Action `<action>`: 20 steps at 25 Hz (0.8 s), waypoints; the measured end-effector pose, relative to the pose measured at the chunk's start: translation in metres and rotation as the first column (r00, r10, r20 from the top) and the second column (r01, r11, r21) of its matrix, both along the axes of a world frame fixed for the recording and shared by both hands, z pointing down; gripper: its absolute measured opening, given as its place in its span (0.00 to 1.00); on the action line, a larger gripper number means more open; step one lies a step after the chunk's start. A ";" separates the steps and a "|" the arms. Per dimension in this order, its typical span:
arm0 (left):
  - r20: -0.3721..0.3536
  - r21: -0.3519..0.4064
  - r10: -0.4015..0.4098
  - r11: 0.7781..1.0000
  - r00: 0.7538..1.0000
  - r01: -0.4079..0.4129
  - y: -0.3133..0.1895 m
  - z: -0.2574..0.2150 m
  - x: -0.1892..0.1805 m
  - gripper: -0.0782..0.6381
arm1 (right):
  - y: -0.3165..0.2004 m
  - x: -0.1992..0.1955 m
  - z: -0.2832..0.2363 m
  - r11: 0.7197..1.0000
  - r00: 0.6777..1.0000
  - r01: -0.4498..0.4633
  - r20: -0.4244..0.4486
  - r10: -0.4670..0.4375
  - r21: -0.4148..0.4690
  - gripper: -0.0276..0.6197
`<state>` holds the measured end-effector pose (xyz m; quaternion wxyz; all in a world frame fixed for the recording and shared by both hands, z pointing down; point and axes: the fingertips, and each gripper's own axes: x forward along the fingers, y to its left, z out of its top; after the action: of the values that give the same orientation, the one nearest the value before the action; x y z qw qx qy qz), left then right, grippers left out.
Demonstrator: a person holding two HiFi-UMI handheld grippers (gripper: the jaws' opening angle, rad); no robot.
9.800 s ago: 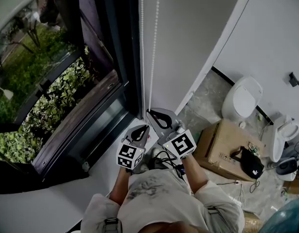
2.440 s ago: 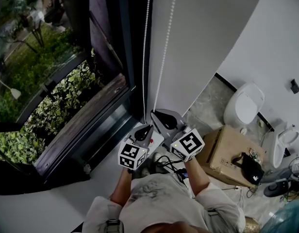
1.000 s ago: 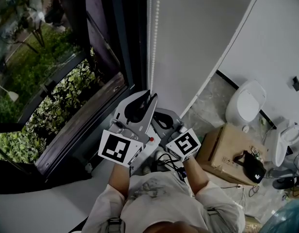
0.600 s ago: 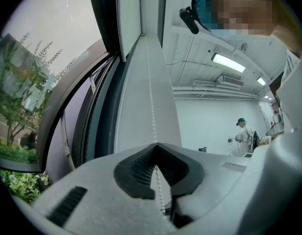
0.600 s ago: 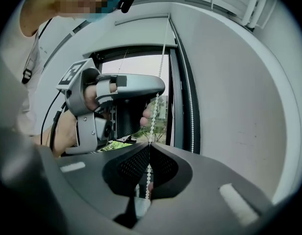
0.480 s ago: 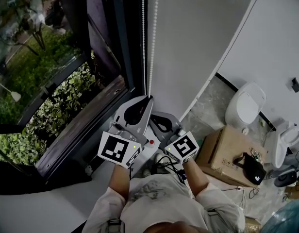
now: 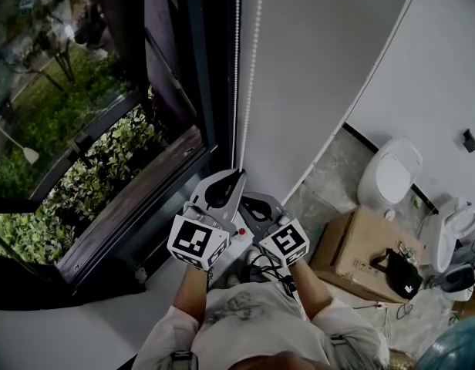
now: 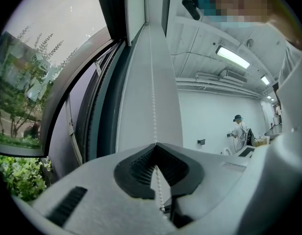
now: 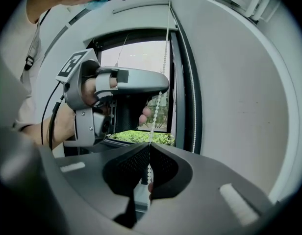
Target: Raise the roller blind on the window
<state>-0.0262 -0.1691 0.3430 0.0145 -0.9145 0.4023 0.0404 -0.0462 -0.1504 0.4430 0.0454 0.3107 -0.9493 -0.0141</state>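
Judged mid-pull, the left gripper [image 7: 237, 176] and, just below it, the right gripper [image 7: 250, 201] are each clamped on the bead chain [image 7: 237, 52] hanging by the window frame's [image 7: 200, 68] right edge, so the next move probably calls for one to let go and regrip higher.

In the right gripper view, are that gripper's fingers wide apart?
No, the right gripper is shut on the bead chain, its fingers meeting at the tips.

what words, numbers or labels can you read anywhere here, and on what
No readable text in any view.
Left marker cube and right marker cube: black-and-white square patterns only, no letters or digits.
Cardboard box: any print is too small to read.
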 end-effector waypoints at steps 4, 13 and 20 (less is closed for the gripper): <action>0.013 -0.042 0.000 0.999 1.000 0.000 0.000 0.021 0.000 0.12 | 0.001 0.000 0.020 0.999 1.000 -0.002 -0.019 0.001 -0.034 0.06; 0.033 -0.105 0.002 0.994 0.999 0.001 0.005 0.054 -0.004 0.12 | 0.006 0.000 0.052 0.996 0.998 -0.005 -0.060 0.000 -0.093 0.06; 0.023 -0.114 0.005 0.993 1.000 -0.002 0.009 0.057 -0.005 0.12 | 0.008 0.001 0.055 0.997 0.996 -0.015 -0.085 0.008 -0.081 0.06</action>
<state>-0.0308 -0.1603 0.4003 -0.0332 -0.9150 0.4020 0.0068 -0.0450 -0.1421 0.4978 0.0983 0.3133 -0.9445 0.0118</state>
